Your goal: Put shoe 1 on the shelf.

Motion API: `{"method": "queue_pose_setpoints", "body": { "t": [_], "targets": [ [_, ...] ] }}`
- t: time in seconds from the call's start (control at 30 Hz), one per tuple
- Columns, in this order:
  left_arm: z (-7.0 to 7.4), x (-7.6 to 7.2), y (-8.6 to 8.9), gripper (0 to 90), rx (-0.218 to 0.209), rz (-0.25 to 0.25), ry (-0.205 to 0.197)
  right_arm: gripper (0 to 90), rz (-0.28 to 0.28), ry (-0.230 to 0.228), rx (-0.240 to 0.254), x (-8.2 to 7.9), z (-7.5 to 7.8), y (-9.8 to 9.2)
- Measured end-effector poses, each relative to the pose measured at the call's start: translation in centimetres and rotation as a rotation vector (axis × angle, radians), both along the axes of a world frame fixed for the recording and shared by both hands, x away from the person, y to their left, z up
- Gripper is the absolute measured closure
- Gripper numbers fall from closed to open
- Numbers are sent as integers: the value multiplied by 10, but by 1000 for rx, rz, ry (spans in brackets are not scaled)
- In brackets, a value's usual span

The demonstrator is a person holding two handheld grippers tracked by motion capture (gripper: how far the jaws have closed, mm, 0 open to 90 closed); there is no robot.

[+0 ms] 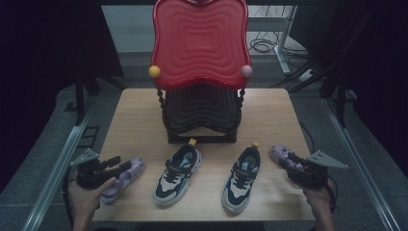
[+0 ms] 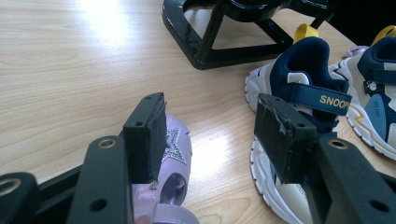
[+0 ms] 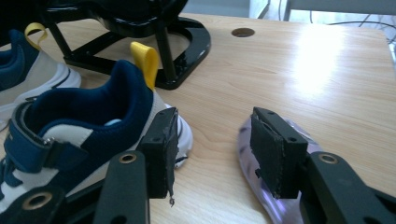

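Both grippers, left (image 1: 117, 163) and right (image 1: 290, 160), have their jaws apart and hold nothing. The purple shoes (image 1: 124, 179) (image 1: 284, 155) lie at the outer ends of the row on the table (image 1: 139, 115), probably ready for the rack (image 1: 202, 118).

Two sneakers (image 1: 208, 176) lie before the rack (image 1: 201, 115); one sandal (image 1: 124, 179) at each end of the row.

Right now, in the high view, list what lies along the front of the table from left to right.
left gripper → purple shoe by it → left navy-and-white sneaker → right navy-and-white sneaker → second purple shoe → right gripper
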State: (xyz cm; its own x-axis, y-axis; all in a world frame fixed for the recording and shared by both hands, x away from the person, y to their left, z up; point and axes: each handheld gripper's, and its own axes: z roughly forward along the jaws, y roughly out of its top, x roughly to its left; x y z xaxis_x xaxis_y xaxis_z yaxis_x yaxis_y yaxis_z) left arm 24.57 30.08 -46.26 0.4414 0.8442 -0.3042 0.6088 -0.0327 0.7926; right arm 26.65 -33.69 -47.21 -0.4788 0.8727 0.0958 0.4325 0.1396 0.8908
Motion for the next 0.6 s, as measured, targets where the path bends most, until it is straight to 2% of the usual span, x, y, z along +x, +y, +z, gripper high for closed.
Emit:
{"method": "queue_pose_setpoints", "body": {
  "t": [0.17,0.3,0.43,0.6],
  "targets": [
    [-2,-3,4,448,-13,-1,4,518,-40,6,-9,-9,-1,-15],
    [-3,-9,11,470,-15,-21,35,519,-74,16,-6,-16,-5,-24],
    [0,-17,17,490,-15,-31,29,517,-85,10,-12,-16,-3,-29],
    [-8,-18,15,501,16,-71,55,510,-112,38,-15,-14,-8,-32]
  ]
}}
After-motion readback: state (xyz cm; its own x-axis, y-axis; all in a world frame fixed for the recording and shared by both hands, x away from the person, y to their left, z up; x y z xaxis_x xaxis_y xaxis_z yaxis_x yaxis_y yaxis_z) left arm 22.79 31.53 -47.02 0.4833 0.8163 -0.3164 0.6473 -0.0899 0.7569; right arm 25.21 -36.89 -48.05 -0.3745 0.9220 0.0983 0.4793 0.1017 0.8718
